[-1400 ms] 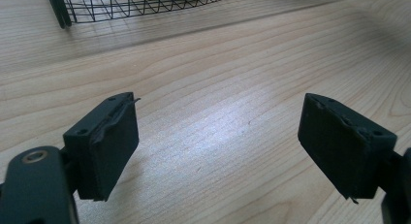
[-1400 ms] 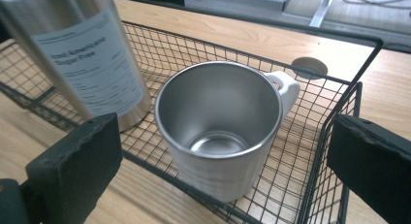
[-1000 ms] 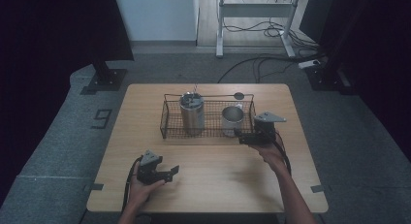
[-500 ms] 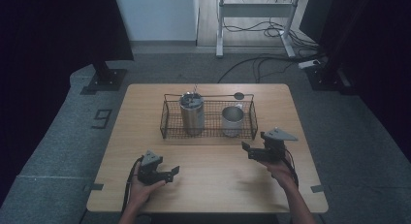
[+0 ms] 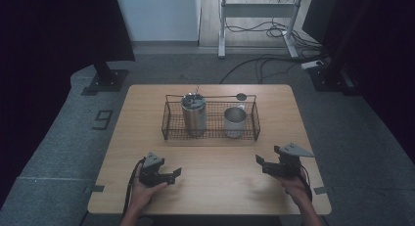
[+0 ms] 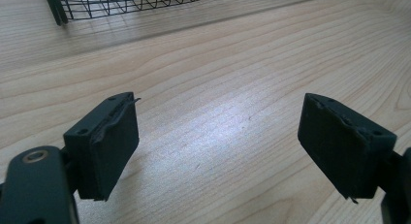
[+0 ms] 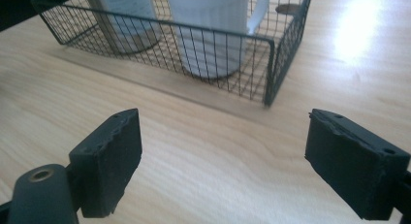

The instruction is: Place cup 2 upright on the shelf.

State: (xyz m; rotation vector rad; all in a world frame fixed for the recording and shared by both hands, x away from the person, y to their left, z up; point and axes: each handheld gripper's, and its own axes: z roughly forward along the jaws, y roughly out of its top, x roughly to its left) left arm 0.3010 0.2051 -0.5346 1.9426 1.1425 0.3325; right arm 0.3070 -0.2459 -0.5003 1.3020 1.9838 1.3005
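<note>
A wire basket (image 5: 211, 119) sits in the middle of the high view, on the far half of a wooden table (image 5: 147, 138). Two things stand upright in it. At its left is a tall metal canister (image 5: 194, 115), with a thin stem rising from its lid. At its right is a shorter white mug (image 5: 234, 121), its handle toward the basket's right end wall. The two stand apart, with bare mesh between them. A small round disc (image 5: 241, 96) shows just above the basket's back rim, right of centre; what carries it cannot be told.

In the right gripper view the basket (image 7: 269, 64) fills the upper part of the frame, the mug (image 7: 213, 25) near its corner and the canister (image 7: 127, 15) to the upper left.

The left gripper (image 5: 172, 175) lies at the lower left of the high view, held in a hand (image 5: 143, 189), its jaws spread wide over bare wood with nothing between them. The right gripper (image 5: 260, 162) is at the lower right, well clear of the basket, its jaws likewise spread and empty. In the left gripper view, a corner of the basket (image 6: 121, 1) shows along the top edge.
</note>
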